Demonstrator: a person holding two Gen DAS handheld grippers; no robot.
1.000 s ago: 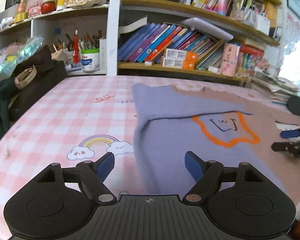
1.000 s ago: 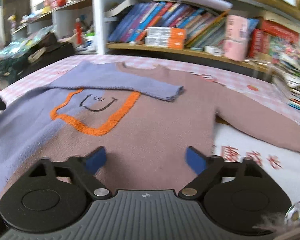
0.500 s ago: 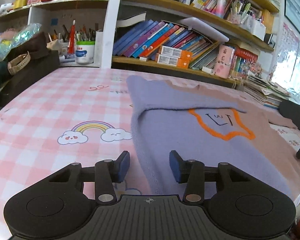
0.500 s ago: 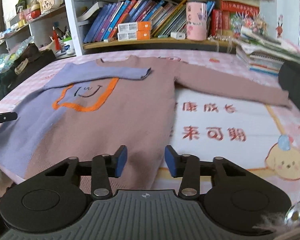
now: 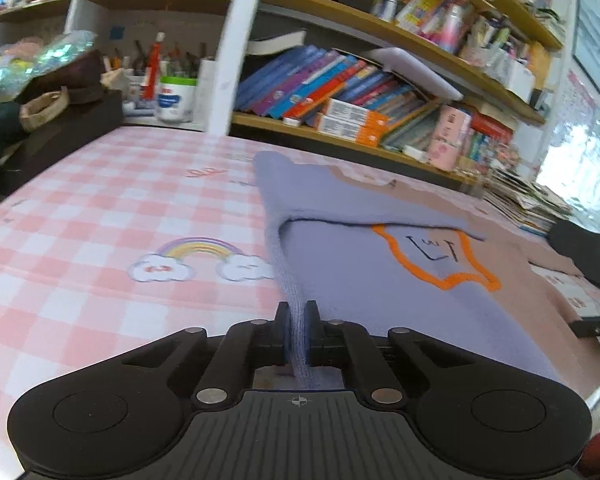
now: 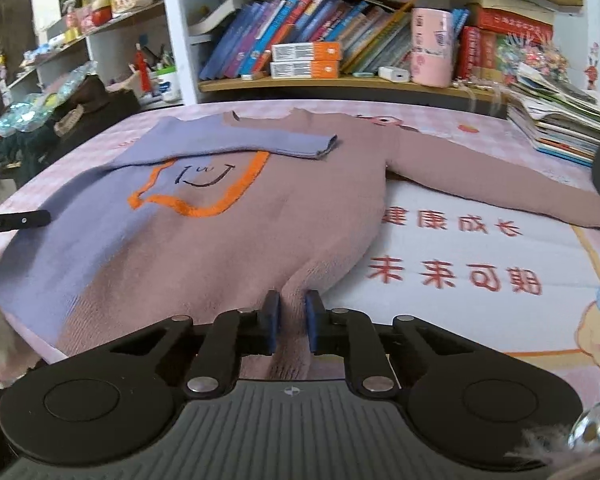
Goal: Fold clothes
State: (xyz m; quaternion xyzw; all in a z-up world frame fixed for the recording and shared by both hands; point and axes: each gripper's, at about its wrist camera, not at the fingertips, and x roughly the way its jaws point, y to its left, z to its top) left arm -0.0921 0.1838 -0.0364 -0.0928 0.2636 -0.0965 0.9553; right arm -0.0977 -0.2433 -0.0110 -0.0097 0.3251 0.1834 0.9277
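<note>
L wrist: left gripper (image 5: 298, 330) pinched sweater (image 5: 364, 280) hem, lilac side, near table (image 5: 80, 216) edge. R wrist: right gripper (image 6: 291, 322) clamped brown hem corner. Sweater lay flat, lilac sleeve (image 6: 252, 142) folded across chest; both grips prob. for lifting hem toward collar.

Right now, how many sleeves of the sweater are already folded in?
1. The purple sleeve lies folded across the chest of the sweater; the brown sleeve lies stretched out on the table.
</note>
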